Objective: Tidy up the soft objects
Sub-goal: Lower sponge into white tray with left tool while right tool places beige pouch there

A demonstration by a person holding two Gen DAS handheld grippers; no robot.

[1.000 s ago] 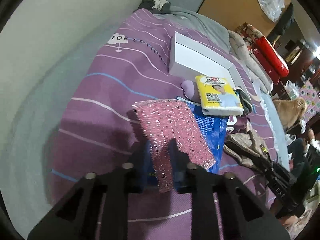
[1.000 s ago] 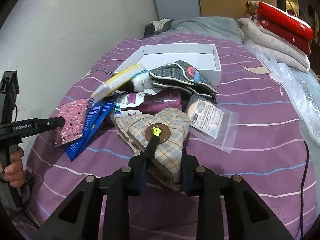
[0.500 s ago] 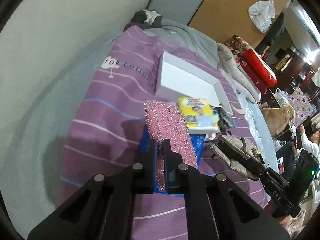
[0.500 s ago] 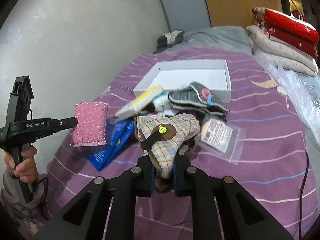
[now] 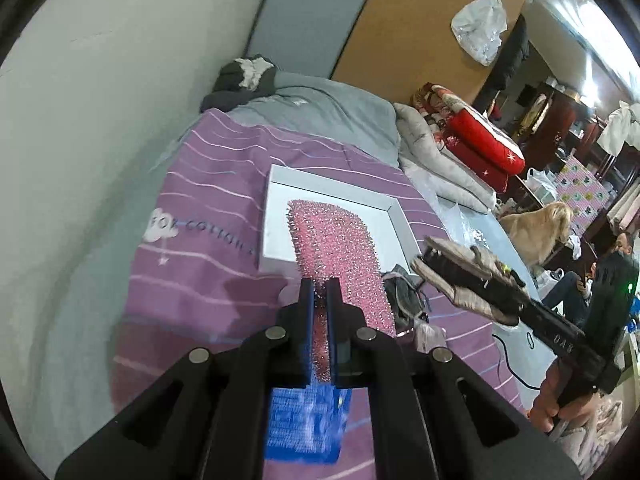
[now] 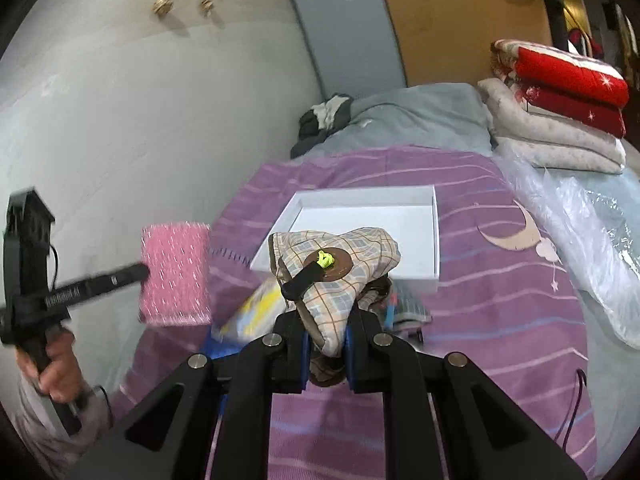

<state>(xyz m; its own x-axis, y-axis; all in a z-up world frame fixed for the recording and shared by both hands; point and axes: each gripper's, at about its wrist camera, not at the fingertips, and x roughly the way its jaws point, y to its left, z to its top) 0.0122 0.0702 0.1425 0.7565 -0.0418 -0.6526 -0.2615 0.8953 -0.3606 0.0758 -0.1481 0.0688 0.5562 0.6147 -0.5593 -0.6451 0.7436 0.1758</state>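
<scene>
My left gripper (image 5: 320,308) is shut on a pink glittery sponge (image 5: 340,252) and holds it in the air in front of the white shallow box (image 5: 276,216); the sponge also shows in the right wrist view (image 6: 176,272). My right gripper (image 6: 326,332) is shut on a beige plaid pouch (image 6: 340,264) with a brown patch and a yellow-green knot, lifted above the bed, in front of the white box (image 6: 360,216). The pouch shows in the left wrist view (image 5: 460,276). A blue packet (image 5: 304,420), a yellow pack (image 6: 256,308) and a grey plaid item (image 5: 404,296) lie on the purple striped bedspread (image 6: 500,300).
Folded red and white quilts (image 6: 560,108) are stacked at the back right. Clear plastic sheeting (image 6: 580,220) covers the bed's right side. A grey blanket (image 6: 420,112) and dark clothes (image 6: 324,120) lie by the wall. A dog (image 5: 540,228) and a seated person (image 5: 612,276) are beyond the bed.
Both grippers have risen from the bed with their loads. The pink sponge and the plaid pouch have moved forward toward the white box.
</scene>
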